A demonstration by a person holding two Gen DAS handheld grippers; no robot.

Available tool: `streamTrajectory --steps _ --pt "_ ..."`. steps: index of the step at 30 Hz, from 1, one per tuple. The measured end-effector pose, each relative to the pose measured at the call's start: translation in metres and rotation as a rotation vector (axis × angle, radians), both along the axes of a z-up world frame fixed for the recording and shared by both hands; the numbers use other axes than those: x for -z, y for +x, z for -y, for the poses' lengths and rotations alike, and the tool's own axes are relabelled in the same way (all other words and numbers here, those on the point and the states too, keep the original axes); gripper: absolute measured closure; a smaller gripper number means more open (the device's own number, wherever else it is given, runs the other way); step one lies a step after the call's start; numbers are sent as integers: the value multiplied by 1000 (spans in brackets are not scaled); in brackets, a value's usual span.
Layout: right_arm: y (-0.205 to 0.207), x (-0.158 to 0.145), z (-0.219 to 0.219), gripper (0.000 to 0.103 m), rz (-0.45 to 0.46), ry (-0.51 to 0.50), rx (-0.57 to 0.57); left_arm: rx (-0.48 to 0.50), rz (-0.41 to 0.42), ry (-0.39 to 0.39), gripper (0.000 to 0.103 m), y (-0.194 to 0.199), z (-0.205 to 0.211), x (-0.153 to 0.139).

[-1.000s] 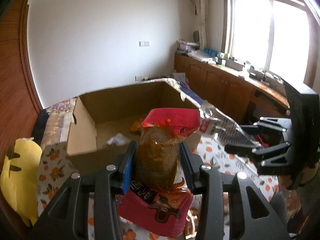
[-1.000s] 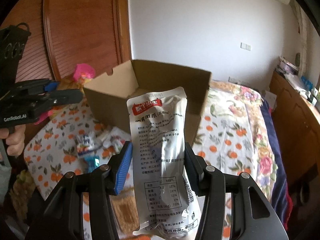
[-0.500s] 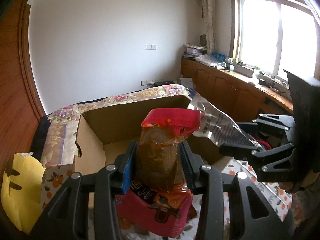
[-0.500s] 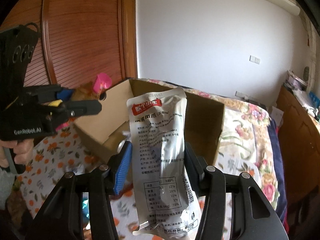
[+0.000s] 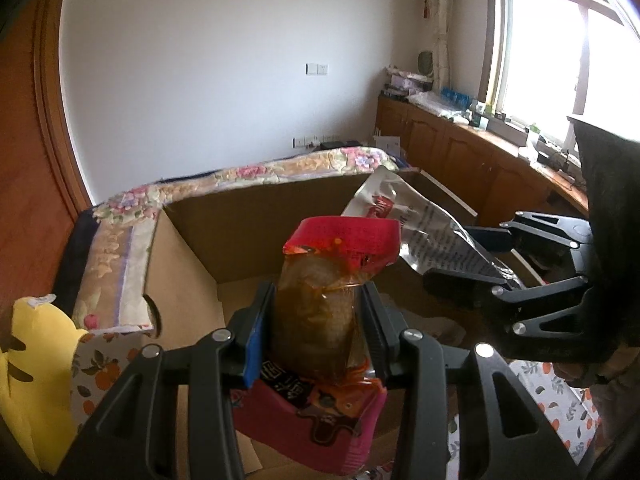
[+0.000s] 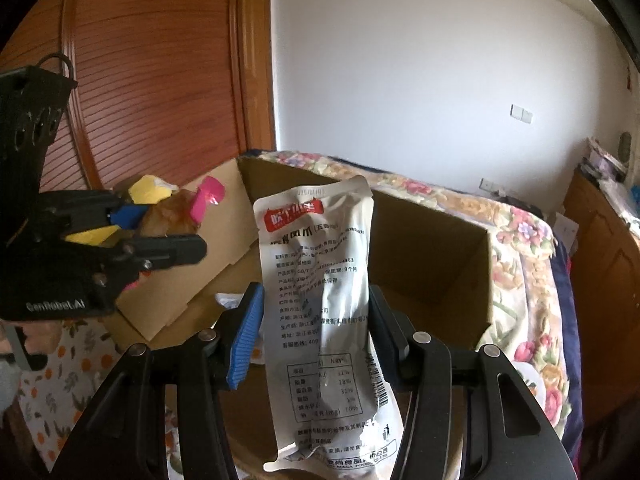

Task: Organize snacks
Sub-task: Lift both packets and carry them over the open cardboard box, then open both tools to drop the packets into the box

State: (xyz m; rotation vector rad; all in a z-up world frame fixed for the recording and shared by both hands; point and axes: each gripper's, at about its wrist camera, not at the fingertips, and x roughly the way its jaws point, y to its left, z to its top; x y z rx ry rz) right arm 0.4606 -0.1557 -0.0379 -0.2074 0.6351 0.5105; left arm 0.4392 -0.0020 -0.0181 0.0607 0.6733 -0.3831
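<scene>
My left gripper (image 5: 316, 316) is shut on a red and clear snack pack (image 5: 320, 304) with brown food inside, held over the open cardboard box (image 5: 240, 224). My right gripper (image 6: 316, 316) is shut on a silver snack pouch (image 6: 320, 292) with a red label, held upright over the same box (image 6: 432, 260). The right gripper and its pouch (image 5: 420, 236) show at the right of the left wrist view. The left gripper (image 6: 168, 246) with its pack shows at the left of the right wrist view. A small white wrapper (image 6: 228, 300) lies inside the box.
The box sits on a bed with a floral quilt (image 6: 528, 248) and an orange-print sheet (image 5: 100, 364). A yellow cushion (image 5: 36, 376) lies at the left. Wooden cabinets (image 5: 460, 152) run under the window at the right. A wooden wardrobe (image 6: 152, 80) stands behind the bed.
Both grippers have moved forward with their packs and now hang over the box opening. The box looms larger and the loose snacks on the sheet have dropped out of view.
</scene>
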Motion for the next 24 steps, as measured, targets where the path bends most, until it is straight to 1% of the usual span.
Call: streamTrajectory --steps 4,7,11,17,20,24 --pt "5 7 -8 51 -13 -15 8 8 -30 10 61 4 3 12" --pt "4 6 -9 50 -2 -21 20 12 -45 23 60 4 8 18" --pt "4 9 -14 48 -12 -41 25 13 -55 18 60 4 10 21" --pt "7 19 -11 46 -38 -54 29 16 -57 35 56 1 14 23" --pt "9 24 -7 41 -49 -52 47 9 -51 36 56 -2 15 21" --pt "9 22 -3 36 -51 -48 66 3 -32 34 54 -8 12 15"
